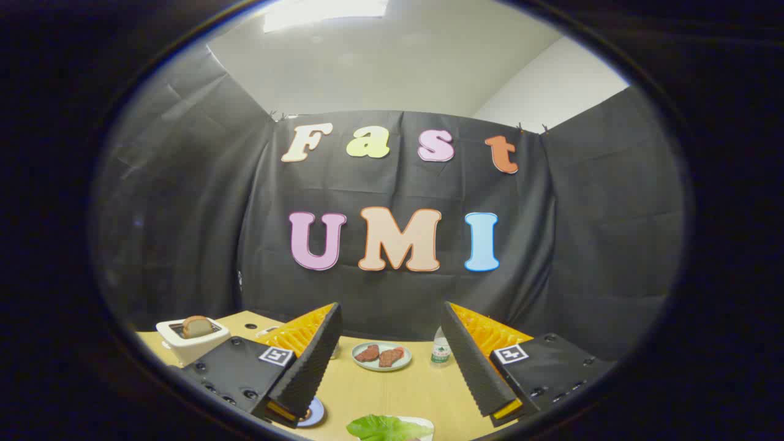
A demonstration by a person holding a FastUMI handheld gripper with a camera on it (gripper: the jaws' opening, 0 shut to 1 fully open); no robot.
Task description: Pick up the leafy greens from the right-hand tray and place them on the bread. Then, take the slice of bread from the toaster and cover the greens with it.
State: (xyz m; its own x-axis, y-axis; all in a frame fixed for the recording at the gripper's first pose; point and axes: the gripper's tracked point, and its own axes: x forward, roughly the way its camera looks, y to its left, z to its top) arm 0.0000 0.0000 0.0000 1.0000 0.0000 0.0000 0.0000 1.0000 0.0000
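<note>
My gripper (390, 361) is held high above the wooden table (373, 392) and stands open, with nothing between its fingers. Below the gap, close in, a green leaf (380, 427) lies on a white tray (422, 422). A white toaster (191, 340) stands to the left beyond the left finger (306, 361), with a brown bread slice (196, 326) sticking up out of its slot. A small round plate (315, 411) peeks out beside the left finger's tip; what lies on it is hidden.
Farther back between the fingers sits a round plate (381, 357) holding two reddish-brown meat pieces. A small plastic bottle (439, 348) stands just to its right. Black cloth walls close the booth behind the table.
</note>
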